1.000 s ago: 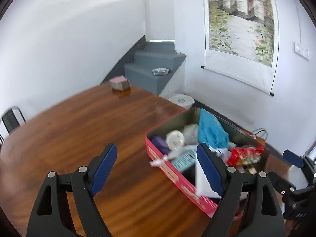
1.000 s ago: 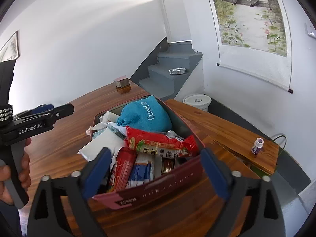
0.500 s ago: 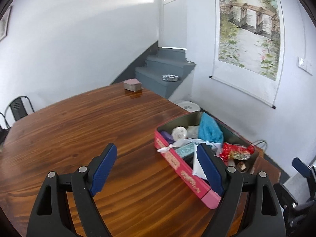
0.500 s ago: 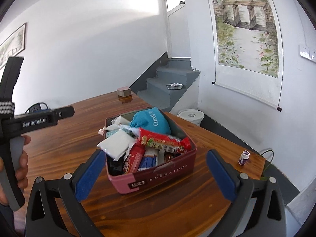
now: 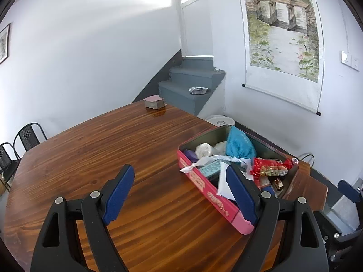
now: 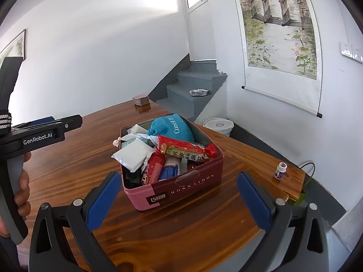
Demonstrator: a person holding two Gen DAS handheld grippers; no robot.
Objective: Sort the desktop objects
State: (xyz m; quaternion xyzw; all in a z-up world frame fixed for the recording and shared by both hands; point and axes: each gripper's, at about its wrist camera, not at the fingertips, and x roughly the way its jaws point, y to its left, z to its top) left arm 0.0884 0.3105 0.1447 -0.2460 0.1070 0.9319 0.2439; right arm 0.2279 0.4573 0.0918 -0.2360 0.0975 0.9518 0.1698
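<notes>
Packed tin [image 6: 172, 190] on table [image 6: 90, 158]

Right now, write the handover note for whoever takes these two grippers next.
Left gripper: open, nothing between its fingers, over bare table left of the tin.
Right gripper: open, empty, facing the tin's short end.
Pink tin: on the wooden table, crammed: blue Curel pouch, red snack packet, white packet, red tube, more underneath.
Outside the tin: small bottle on the lower board to the right; small block at the table's far edge.
Done: nothing visibly sorted.
Left: everything; the items on top look easiest to lift first.
</notes>
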